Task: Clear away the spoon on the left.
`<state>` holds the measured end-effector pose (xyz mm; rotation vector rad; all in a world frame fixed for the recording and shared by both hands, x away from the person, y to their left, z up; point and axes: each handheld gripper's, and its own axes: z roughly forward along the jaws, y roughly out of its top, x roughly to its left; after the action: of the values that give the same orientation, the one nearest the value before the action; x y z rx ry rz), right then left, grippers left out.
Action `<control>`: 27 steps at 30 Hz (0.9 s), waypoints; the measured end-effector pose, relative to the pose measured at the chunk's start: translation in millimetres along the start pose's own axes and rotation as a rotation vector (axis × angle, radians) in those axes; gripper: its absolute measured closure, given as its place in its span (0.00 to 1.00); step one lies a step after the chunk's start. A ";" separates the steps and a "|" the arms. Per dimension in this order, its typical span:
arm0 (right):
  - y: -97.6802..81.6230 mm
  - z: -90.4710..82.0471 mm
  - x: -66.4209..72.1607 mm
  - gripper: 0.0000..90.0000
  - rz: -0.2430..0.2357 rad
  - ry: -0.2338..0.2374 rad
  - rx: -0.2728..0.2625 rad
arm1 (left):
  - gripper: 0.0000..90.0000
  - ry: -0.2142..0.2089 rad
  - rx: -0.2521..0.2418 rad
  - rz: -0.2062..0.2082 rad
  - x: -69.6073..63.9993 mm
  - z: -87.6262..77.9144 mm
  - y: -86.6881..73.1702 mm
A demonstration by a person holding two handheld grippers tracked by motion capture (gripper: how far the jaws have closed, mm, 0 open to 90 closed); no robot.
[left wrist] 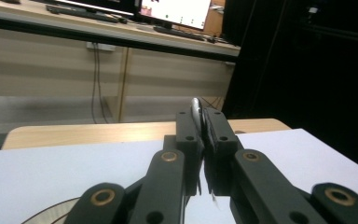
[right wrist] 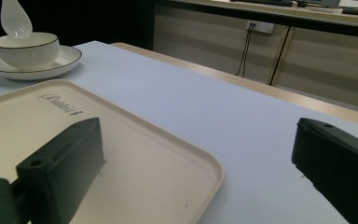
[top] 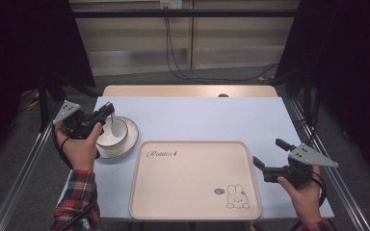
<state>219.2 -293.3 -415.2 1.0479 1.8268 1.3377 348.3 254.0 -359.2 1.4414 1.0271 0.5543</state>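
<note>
Left gripper [top: 107, 111] clamps a white spoon [top: 115, 126] by its handle, jaws pinched on it. Below it lie a bowl [top: 113, 137] on a saucer [top: 131, 139], on a pale blue table [top: 197, 120]; beyond are wooden cabinets and dark curtains. Spoon's long axis runs steeply downward, with its end over the bowl. Right gripper [top: 269, 156], jaws apart and empty, hangs beside a beige tray [top: 192, 178].

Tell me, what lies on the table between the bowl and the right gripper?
The beige tray lies between the bowl and the right gripper; the high view shows this.
</note>
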 end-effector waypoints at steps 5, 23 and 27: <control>0.0 0.0 -0.4 0.02 -0.001 0.003 -0.002 | 0.95 -0.034 0.006 -0.004 -6.1 -0.1 3.1; 0.0 0.8 1.3 0.02 -0.009 0.002 0.004 | 0.95 -0.174 0.057 -0.035 -28.6 3.5 0.8; 0.2 0.7 1.6 0.02 -0.014 0.006 0.009 | 0.95 -0.191 0.062 -0.025 -31.8 2.8 -0.6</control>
<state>219.1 -291.5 -415.3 1.0350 1.8427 1.3264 334.7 225.7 -352.7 1.5034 0.9160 0.3614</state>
